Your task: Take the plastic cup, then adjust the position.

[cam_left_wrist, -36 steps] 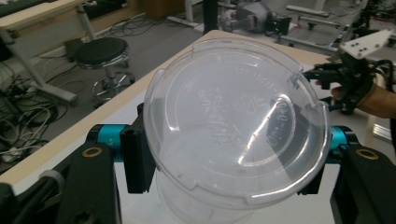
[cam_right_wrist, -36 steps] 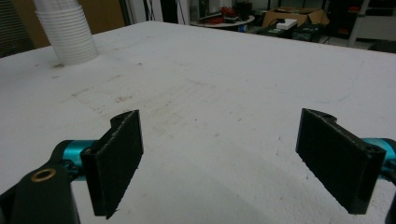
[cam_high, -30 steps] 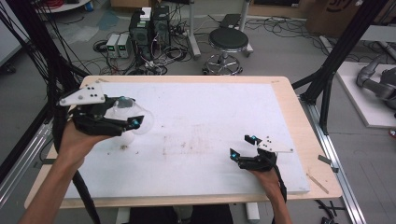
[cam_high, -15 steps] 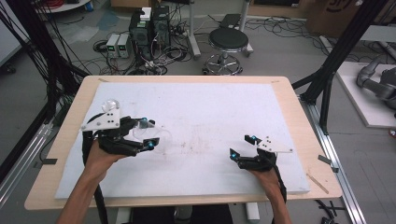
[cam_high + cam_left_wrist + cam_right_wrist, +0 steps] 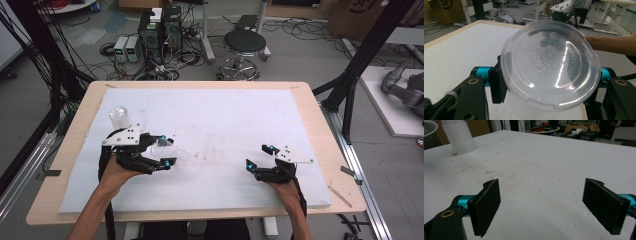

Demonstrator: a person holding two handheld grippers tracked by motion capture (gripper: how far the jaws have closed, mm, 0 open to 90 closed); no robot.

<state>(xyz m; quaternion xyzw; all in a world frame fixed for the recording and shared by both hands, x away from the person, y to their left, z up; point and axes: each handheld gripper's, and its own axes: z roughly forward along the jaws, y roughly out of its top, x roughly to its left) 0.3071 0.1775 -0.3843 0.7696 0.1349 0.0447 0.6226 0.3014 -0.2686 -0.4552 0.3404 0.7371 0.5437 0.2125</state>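
A clear plastic cup (image 5: pixel 549 65) with a round lid sits between the jaws of my left gripper (image 5: pixel 549 77), its lid tilted toward the camera. In the high view the left gripper (image 5: pixel 167 150) holds this cup (image 5: pixel 163 145) low over the left part of the white board (image 5: pixel 225 115). A stack of clear cups (image 5: pixel 119 116) stands upside down behind that gripper, near the board's left edge. My right gripper (image 5: pixel 259 155) rests at the front right, open, with nothing between its jaws. In the right gripper view, the bare board lies between the spread jaws of the right gripper (image 5: pixel 541 205), and the cup stack (image 5: pixel 459 137) stands far off.
The white board covers a wooden table (image 5: pixel 325 130). Black frame posts (image 5: pixel 350 85) stand at both sides. Behind the table are a stool (image 5: pixel 244 42), computer boxes (image 5: pixel 160 30) and cables on the floor. The person's right forearm (image 5: pixel 611 45) shows in the left gripper view.
My left gripper has carried the clear cup away from the stack, down and to the right toward the board's middle. The right gripper has stayed put.
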